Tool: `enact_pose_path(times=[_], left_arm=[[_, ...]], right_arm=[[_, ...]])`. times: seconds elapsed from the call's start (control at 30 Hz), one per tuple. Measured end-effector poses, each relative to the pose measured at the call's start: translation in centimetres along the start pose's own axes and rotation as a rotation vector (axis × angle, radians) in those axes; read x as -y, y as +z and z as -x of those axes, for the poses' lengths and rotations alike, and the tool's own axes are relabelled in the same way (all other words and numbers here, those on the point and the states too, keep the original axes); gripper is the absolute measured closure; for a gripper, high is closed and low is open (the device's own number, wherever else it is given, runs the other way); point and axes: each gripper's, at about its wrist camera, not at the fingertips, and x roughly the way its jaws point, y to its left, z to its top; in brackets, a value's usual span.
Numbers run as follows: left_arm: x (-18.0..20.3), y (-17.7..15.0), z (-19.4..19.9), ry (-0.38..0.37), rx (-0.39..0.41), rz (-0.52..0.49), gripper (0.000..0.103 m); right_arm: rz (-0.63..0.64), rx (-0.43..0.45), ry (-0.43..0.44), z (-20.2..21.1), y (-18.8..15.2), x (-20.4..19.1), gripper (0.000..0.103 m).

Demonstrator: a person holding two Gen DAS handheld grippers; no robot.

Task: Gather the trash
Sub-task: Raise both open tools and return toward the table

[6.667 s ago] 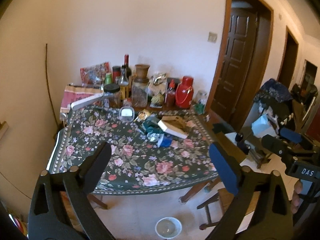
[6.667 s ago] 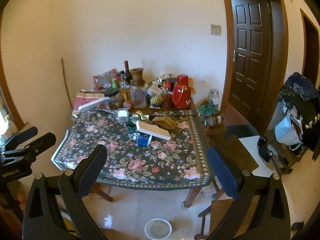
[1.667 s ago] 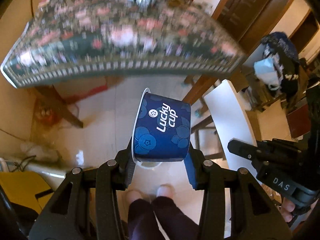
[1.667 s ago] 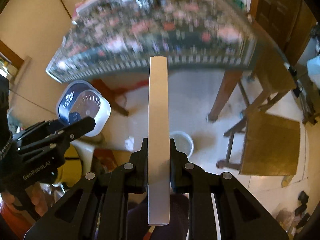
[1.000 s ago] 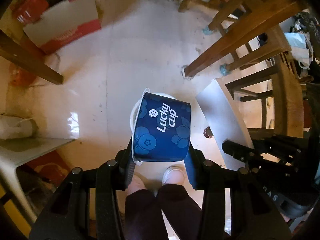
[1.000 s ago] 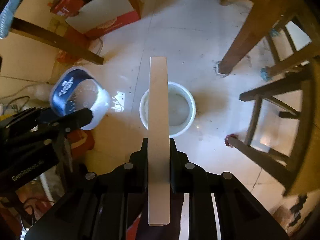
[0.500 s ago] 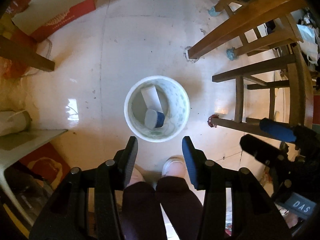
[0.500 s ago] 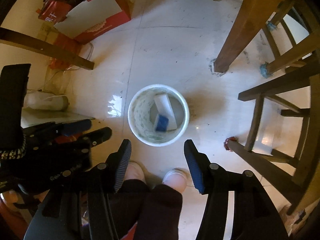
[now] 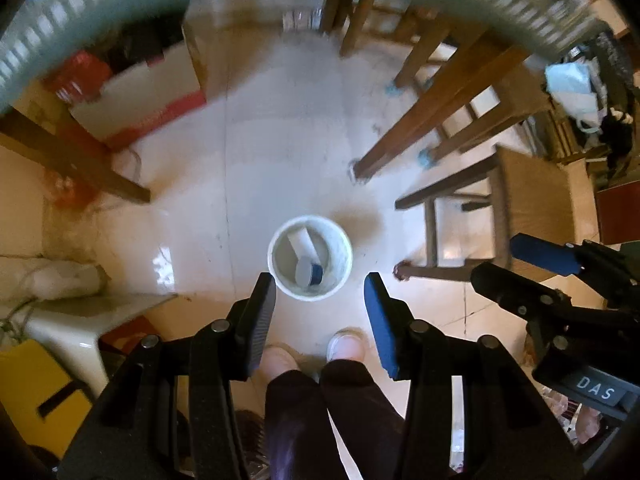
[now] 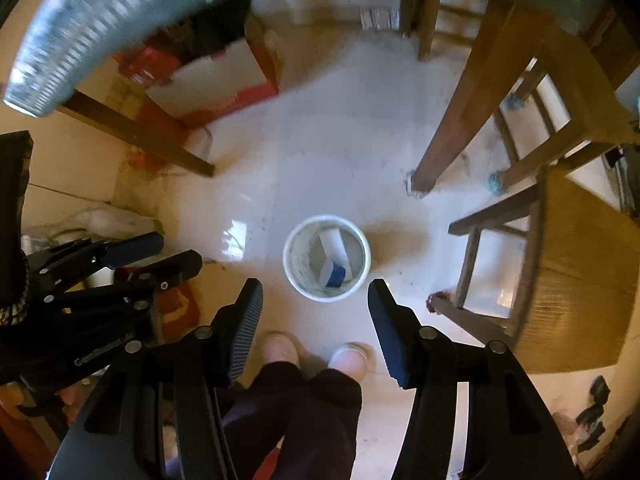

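On floor by table leg (image 10: pixel 456 128): white bin (image 10: pixel 295 276) w/ blue cup (image 10: pixel 335 274) + white box (image 10: pixel 332 242) inside. L gripper (image 9: pixel 320 304) jaws apart, empty. R gripper (image 10: pixel 315 308) jaws just opened, empty. Both above bin, pointing down.

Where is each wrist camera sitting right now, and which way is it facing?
Left wrist: on the left gripper, facing down at the bin; open jaws, legs, shoes, right gripper show.
Right wrist: on the right gripper, also facing down; open jaws, legs, left gripper show.
Shared: bin holding blue cup and white box, wooden chair.
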Motion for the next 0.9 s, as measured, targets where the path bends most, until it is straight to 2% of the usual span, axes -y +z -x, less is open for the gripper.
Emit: enact_pose_path(times=[0.37,0.5,0.6,0.77,0.9], left_arm=[[1.8,0.8,17.9,0.021,0.254,-0.079,0.058],[2.2,0.8,23.7,0.02,0.361,-0.097,0.058],[2.1,0.4,28.5,0.024,0.457,-0.118,0.058],[1.8,-0.9,35.6,0.024,0.615,-0.127,0.057],[1.3,-2.0,39.8,0.029,0.723,-0.15,0.055]], right_arm=[[-0.001,0.215,-0.04,15.5,0.7,-5.2,0.052],[-0.006,0.338,-0.079,21.6,0.4,-7.0,0.052],[-0.022,0.422,-0.05,26.2,0.4,-8.2,0.052],[0.008,0.565,-0.071,31.9,-0.2,-11.2,0.052],[0.035,0.693,-0.091,35.9,-1.3,-13.7,0.051]])
